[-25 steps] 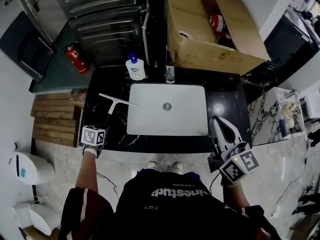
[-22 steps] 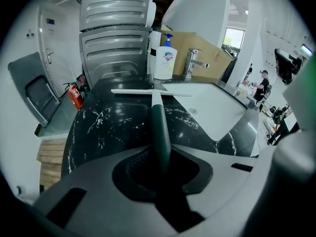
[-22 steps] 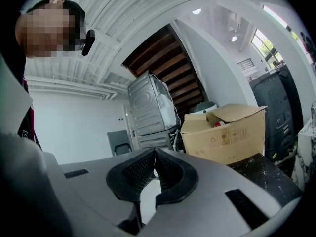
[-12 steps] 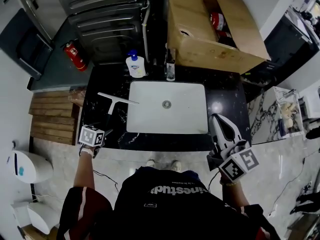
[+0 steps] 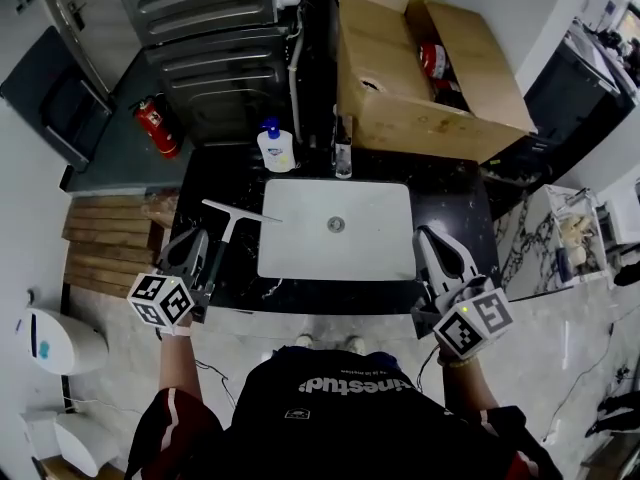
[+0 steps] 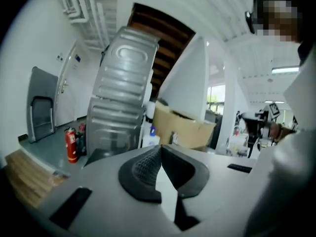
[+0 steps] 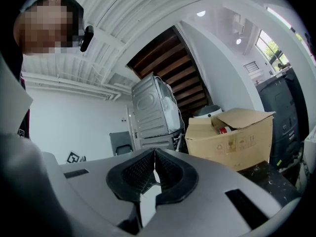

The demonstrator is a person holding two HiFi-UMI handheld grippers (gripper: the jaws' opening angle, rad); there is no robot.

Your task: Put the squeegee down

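Currently the squeegee with a white blade and thin dark handle [image 5: 238, 212] lies flat on the black marbled surface [image 5: 452, 200], just left of the white rectangular sink [image 5: 300, 260]. Its blade runs crosswise, with the right tip reaching the sink's left rim. Its handle points back toward the person.

Left claw [image 5: 192, 240]: held just left of the squeegee handle in the head view and not gripping it. Its own view shows the left claw [image 6: 160, 153] with the two dark ribbed pads [image 6: 143, 168] pressed together and nothing between them. That view looks across the room at a grey ribbed metal appliance [image 6: 123, 93] and a red fire extinguisher [image 6: 71, 144].

Right claw [image 5: 432, 240]: held over the surface's front edge, right of the sink and well apart from the squeegee. Its own view shows the right claw [image 7: 154, 158] closed pad to pad and empty.

Other items noted:
- A white soap bottle with a blue pump [image 5: 276, 150] stands behind the sink's left corner.
- A metal tap [image 5: 342, 154] stands at the middle of the sink's back rim.
- An open brown cardboard box [image 5: 400, 108] sits behind the surface on the right.
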